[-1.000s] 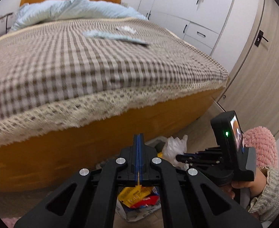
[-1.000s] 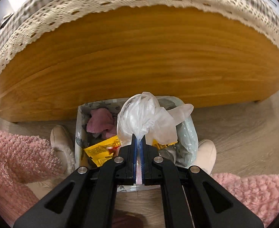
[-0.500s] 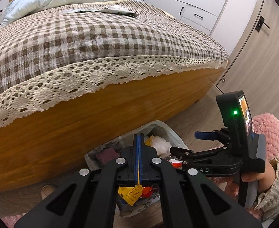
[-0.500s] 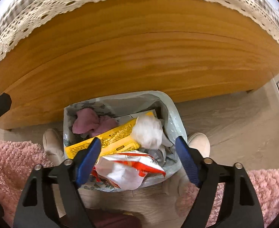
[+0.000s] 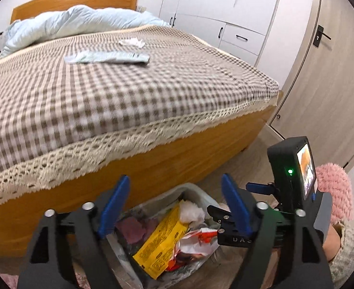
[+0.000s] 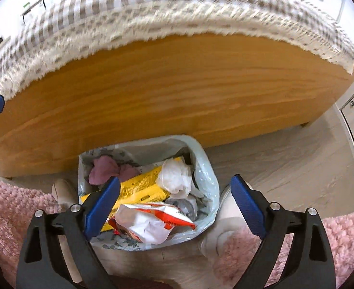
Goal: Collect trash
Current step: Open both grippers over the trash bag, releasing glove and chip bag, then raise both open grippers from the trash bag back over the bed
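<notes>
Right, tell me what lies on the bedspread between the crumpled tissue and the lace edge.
In the left wrist view, a long pale blue wrapper lies just nearer than the tissue; from there to the lace edge the checked bedspread is bare.

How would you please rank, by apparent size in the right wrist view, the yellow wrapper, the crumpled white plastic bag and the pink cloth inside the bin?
1. Yellow wrapper, partly hidden.
2. Crumpled white plastic bag and pink cloth: alike, so unranked.

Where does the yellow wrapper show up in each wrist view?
Left wrist: yellow wrapper lies low in the middle, inside the trash bin, between the open left claw's fingers.
Right wrist: yellow wrapper sits lower centre-left, just past the right claw's left finger.
Shared landmark: the bed's lace-edged checked cover.
</notes>
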{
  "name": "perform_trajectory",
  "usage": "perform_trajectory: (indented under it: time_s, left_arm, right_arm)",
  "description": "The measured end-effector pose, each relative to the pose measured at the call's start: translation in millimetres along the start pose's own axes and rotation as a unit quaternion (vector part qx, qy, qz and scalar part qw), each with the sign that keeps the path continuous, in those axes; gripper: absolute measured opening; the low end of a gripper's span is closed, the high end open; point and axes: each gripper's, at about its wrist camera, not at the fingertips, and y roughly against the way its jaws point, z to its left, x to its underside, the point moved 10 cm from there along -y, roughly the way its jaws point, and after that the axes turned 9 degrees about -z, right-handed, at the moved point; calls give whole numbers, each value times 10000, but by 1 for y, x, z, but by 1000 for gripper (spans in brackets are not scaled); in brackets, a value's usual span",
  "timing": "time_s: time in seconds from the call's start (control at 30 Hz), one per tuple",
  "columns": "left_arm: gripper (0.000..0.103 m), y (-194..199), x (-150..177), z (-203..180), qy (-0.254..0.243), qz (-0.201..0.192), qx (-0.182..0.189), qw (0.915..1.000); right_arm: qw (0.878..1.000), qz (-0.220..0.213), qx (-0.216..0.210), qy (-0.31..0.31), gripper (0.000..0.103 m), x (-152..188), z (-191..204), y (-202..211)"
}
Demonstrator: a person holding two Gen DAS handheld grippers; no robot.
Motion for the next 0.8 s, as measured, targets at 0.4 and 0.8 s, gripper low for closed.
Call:
perform_trajectory:
  time_s: [0.4, 0.8]
  left_arm:
    - [95, 1, -35, -6, 247, -278, -113, 9992]
    - [95, 17, -101, -10, 593, -652, -482, 9949]
  right_arm:
    - [9967, -761, 234, -185, 95, -40, -27, 36]
    - [9882, -1453, 53, -491, 95, -93, -49, 82]
